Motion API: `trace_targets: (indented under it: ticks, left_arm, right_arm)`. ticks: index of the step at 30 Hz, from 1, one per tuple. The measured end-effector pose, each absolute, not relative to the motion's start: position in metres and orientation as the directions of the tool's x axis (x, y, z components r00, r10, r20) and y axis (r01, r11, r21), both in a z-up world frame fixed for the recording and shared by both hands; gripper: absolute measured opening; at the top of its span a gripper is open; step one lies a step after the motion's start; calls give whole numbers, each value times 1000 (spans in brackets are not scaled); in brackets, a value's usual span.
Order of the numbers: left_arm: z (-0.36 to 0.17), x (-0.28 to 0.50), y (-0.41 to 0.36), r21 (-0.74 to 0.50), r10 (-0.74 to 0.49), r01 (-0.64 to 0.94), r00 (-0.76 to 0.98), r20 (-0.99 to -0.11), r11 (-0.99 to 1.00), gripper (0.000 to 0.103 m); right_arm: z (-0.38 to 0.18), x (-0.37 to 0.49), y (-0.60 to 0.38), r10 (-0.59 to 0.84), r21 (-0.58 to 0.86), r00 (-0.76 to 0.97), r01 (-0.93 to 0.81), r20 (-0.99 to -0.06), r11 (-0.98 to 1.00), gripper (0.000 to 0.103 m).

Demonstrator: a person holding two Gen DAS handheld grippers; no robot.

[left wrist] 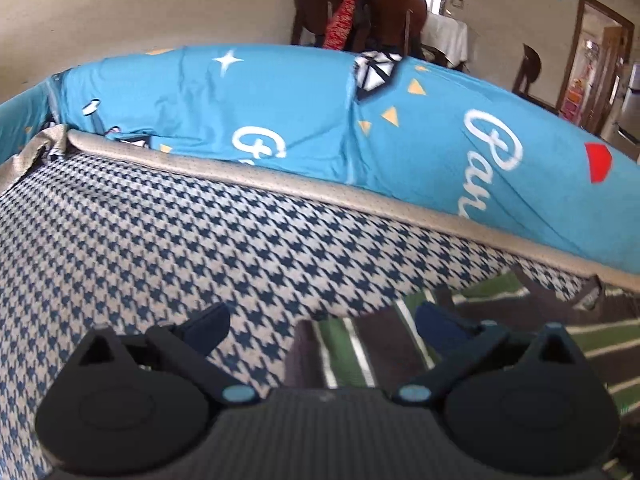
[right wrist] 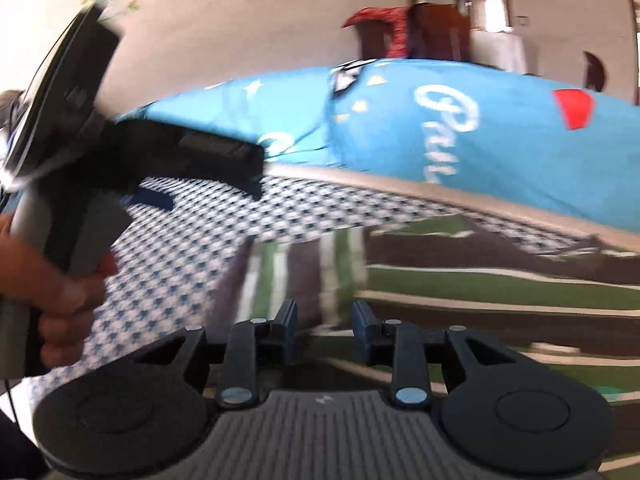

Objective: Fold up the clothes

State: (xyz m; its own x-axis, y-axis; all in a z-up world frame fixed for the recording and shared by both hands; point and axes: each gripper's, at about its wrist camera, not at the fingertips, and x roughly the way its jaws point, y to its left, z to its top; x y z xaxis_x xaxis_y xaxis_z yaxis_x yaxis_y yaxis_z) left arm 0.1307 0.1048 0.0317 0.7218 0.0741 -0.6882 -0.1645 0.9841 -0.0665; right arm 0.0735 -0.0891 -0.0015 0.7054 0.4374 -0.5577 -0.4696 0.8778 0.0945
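On the houndstooth cover (left wrist: 140, 240), a striped garment (right wrist: 480, 292) lies. Left gripper (left wrist: 320, 328) spread wide, right gripper (right wrist: 325, 322) half-open; both empty, likely poised over its edge.

Striped garment (left wrist: 360, 344) on the checked surface (left wrist: 120, 240) — pillow (left wrist: 280, 112) behind, chair (left wrist: 360, 8) beyond
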Motion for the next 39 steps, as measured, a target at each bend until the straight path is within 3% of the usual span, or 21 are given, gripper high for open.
trace_targets:
  ticks: [21, 27, 39]
  left_arm:
    - [-18, 133, 49, 25, 32, -20, 640, -768, 999, 103]
    - [-25, 135, 39, 43, 34, -1, 630, -776, 999, 103]
    - [-40, 133, 29, 67, 31, 36, 609, -793, 997, 103]
  right_arm:
    - [15, 65, -237, 208, 39, 779, -230, -591, 972, 38]
    - [11, 54, -244, 255, 78, 740, -266, -623, 961, 39]
    - [13, -1, -196, 449, 110, 638, -498, -625, 860, 39]
